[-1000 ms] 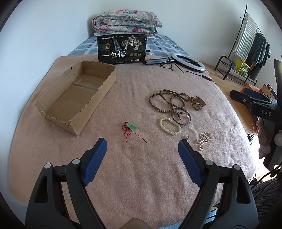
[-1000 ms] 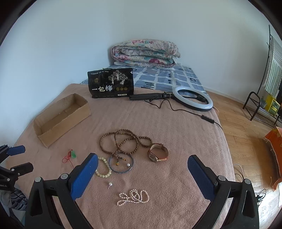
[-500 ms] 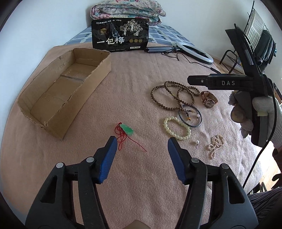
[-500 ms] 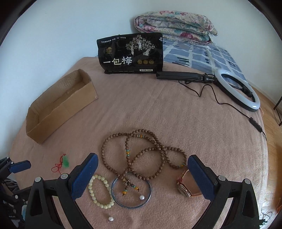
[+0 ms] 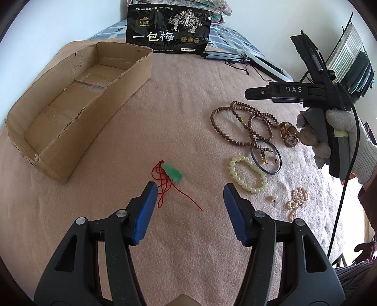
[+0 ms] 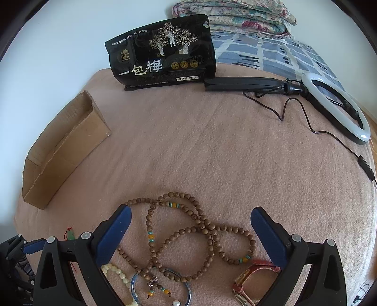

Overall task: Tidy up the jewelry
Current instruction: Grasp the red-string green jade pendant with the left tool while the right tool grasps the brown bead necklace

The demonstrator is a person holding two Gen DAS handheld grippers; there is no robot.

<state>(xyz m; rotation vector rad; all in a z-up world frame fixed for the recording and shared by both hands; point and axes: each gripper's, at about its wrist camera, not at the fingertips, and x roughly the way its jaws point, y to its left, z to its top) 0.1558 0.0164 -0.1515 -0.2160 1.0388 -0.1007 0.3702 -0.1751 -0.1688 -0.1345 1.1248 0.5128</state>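
Note:
My left gripper [image 5: 189,194] is open, low over the pink blanket, with a green pendant on a red cord [image 5: 173,174] just ahead of its left finger. My right gripper [image 6: 190,220] is open and straddles the brown wooden bead necklace [image 6: 188,233], which also shows in the left wrist view [image 5: 245,124]. Near it lie a cream bead bracelet [image 5: 247,175], a dark bangle [image 5: 266,157], a brown-strap watch [image 6: 253,277], a pearl stud [image 5: 271,199] and a pearl strand [image 5: 298,196]. An open cardboard box [image 5: 77,103] stands at the left.
A black snack bag [image 6: 165,51] stands at the back of the blanket. A ring light [image 6: 337,106] with its cable lies at the back right. Folded quilts [image 6: 235,14] are behind. A clothes rack [image 5: 348,58] stands far right.
Both grippers have moved forward and down toward the jewelry. The left has closed in on the green pendant. The right now straddles the wooden bead necklace.

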